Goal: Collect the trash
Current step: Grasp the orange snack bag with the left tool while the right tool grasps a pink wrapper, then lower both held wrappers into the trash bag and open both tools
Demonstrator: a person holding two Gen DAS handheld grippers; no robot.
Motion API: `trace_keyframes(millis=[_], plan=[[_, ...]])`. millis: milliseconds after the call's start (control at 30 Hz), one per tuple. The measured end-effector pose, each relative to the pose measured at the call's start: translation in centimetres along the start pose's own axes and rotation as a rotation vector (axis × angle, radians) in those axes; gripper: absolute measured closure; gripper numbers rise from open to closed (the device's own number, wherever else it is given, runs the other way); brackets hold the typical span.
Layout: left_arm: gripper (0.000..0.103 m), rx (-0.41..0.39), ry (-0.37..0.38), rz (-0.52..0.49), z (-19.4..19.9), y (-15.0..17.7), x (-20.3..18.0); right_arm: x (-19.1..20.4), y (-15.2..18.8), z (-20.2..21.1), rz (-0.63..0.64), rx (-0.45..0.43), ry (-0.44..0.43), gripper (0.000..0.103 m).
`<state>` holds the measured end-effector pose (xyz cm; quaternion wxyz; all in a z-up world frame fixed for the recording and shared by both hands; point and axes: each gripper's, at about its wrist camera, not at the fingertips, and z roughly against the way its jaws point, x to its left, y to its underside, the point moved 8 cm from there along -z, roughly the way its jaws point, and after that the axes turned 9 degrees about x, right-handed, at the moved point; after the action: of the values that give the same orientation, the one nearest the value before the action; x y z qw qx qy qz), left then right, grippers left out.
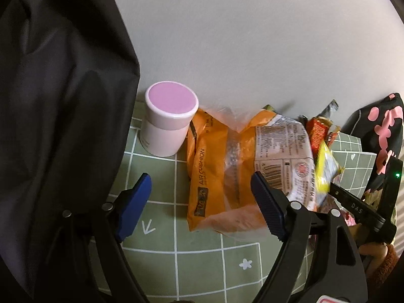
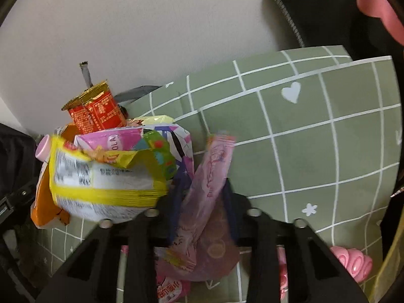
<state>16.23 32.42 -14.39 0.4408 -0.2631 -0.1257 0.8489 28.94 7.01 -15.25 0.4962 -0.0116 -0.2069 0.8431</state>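
Note:
My right gripper (image 2: 204,193) is shut on a crumpled pink wrapper (image 2: 217,161), which sticks up and out between its fingers. A pile of trash lies to its left: a yellow wrapper (image 2: 108,176), a red packet (image 2: 98,113) and a colourful pink bag (image 2: 121,139). My left gripper (image 1: 200,179) stands open just above the green grid mat (image 1: 161,181). Its right blue pad (image 1: 267,202) is at the edge of an orange "air cushion" wrapper (image 1: 214,171), and nothing is pressed between the pads. The yellow wrapper (image 1: 324,169) shows at the right of that view.
A white jar with a pink lid (image 1: 166,121) stands upright beside the orange wrapper. A black bag (image 1: 63,126) fills the left side. A black cloth with pink shapes (image 2: 328,5) lies at the mat's far right corner, a pink plastic item (image 2: 353,262) near its front. A pale wall (image 1: 252,38) lies behind.

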Motion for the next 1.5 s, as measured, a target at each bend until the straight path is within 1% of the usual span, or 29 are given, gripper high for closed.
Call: trace_keyframes(millis=[100, 167, 267, 400, 500, 533, 600, 667, 733, 833, 933, 967, 1000, 1033, 1067, 1167, 1233, 1367, 1500], plan=[[0.028, 0.015, 0.005, 0.021, -0.5, 0.0, 0.6, 0.2, -0.3, 0.5, 0.032, 0.006, 0.013, 0.089], [0.029, 0.027, 0.01, 0.029, -0.9, 0.0, 0.8, 0.4, -0.6, 1.1, 0.046, -0.003, 0.021, 0.089], [0.03, 0.049, 0.026, 0.029, -1.2, 0.0, 0.9, 0.2, -1.0, 1.8, 0.032, -0.012, 0.017, 0.089], [0.032, 0.075, 0.018, 0.021, -2.0, -0.1, 0.6, -0.1, -1.2, 3.1, 0.038, -0.02, 0.03, 0.089], [0.034, 0.093, 0.038, 0.032, -2.4, -0.1, 0.3, 0.0, -1.0, 4.1, 0.048, -0.031, 0.039, 0.089], [0.036, 0.095, 0.043, 0.032, -2.5, -0.2, 0.2, 0.8, -1.4, 3.8, 0.048, -0.035, 0.044, 0.089], [0.042, 0.099, 0.044, 0.02, -2.4, -0.3, 0.5, 0.5, -1.3, 4.1, 0.041, -0.043, 0.047, 0.089], [0.051, 0.101, 0.048, 0.014, -2.6, -0.4, 0.0, 0.3, -1.3, 4.6, 0.036, -0.048, 0.049, 0.089], [0.056, 0.107, 0.064, 0.018, -2.7, -0.5, -0.4, 0.0, -1.1, 5.2, 0.04, -0.055, 0.056, 0.089], [0.059, 0.126, 0.088, 0.015, -2.9, -0.7, -1.1, -0.4, -1.0, 5.9, 0.044, -0.064, 0.061, 0.089], [0.061, 0.155, 0.13, 0.017, -3.2, -0.6, -2.0, -0.1, -0.8, 6.4, 0.049, -0.078, 0.062, 0.089], [0.065, 0.161, 0.14, 0.011, -3.1, -0.4, -2.3, -0.1, -0.7, 6.6, 0.053, -0.082, 0.061, 0.089], [0.067, 0.161, 0.138, 0.003, -3.0, -0.3, -2.4, 0.2, -0.7, 6.5, 0.056, -0.084, 0.062, 0.089], [0.073, 0.156, 0.13, -0.009, -2.8, -0.2, -2.6, 0.4, -0.7, 6.4, 0.058, -0.086, 0.063, 0.089], [0.08, 0.149, 0.122, -0.023, -2.5, -0.2, -3.0, -0.1, -0.5, 6.8, 0.057, -0.089, 0.061, 0.089], [0.09, 0.119, 0.113, -0.047, -1.4, -0.4, -3.8, -1.0, 0.0, 7.5, 0.048, -0.097, 0.058, 0.089], [0.095, 0.096, 0.114, -0.058, -0.5, -0.6, -4.3, -1.6, 0.3, 8.0, 0.03, -0.11, 0.054, 0.089], [0.098, 0.04, 0.123, -0.078, 2.2, -1.5, -4.6, -2.3, 0.8, 9.8, 0.016, -0.144, 0.053, 0.089], [0.099, -0.017, 0.135, -0.107, 4.4, -2.0, -6.0, -2.6, 1.3, 11.9, 0.008, -0.188, 0.053, 0.089]])
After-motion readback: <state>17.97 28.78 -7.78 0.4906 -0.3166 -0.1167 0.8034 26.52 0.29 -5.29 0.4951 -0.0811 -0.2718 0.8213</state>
